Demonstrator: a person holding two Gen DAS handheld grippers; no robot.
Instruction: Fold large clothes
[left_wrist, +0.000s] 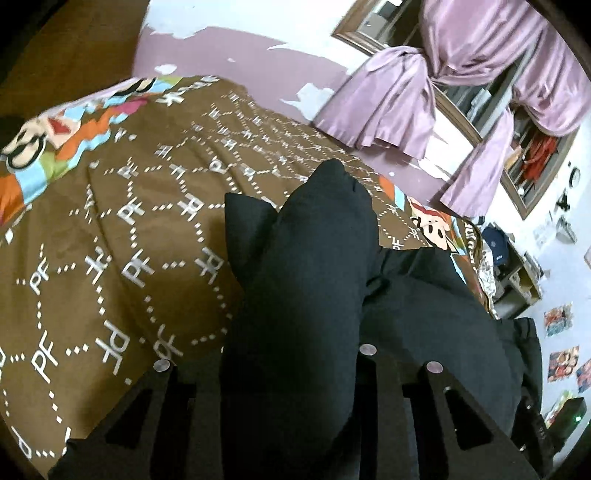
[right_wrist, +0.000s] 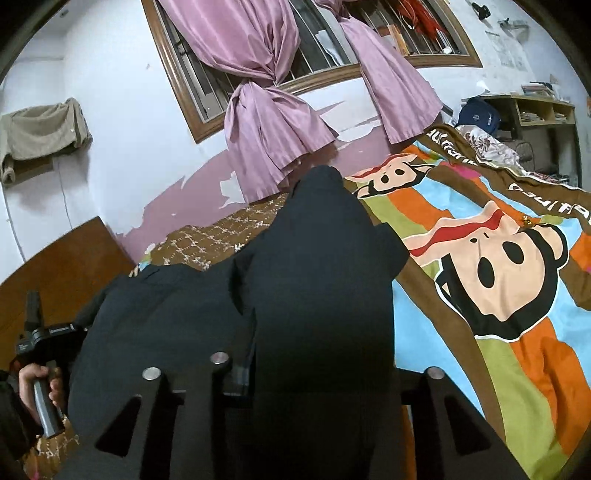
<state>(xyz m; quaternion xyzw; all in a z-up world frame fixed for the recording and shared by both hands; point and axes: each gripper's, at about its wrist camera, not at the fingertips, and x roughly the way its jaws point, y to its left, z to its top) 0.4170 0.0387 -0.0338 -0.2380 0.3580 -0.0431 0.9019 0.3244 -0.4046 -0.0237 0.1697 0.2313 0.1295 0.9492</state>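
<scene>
A large black garment (left_wrist: 314, 258) hangs bunched over my left gripper (left_wrist: 295, 373), which is shut on it; the cloth hides the fingertips and rises in a peak above the bed. The rest of the garment sags to the right. In the right wrist view the same black garment (right_wrist: 325, 277) stands up from my right gripper (right_wrist: 321, 373), also shut on it with its fingertips covered. The cloth stretches leftward toward a person's hand (right_wrist: 33, 376) on the other gripper's handle. Both grippers hold the garment a little above the bed cover.
A brown patterned bed cover (left_wrist: 110, 240) with a colourful cartoon panel (right_wrist: 498, 277) lies beneath. A wooden headboard (right_wrist: 66, 277) is at the left. Purple knotted curtains (right_wrist: 258, 110) hang by the window beyond the bed. A shelf (right_wrist: 535, 110) stands at far right.
</scene>
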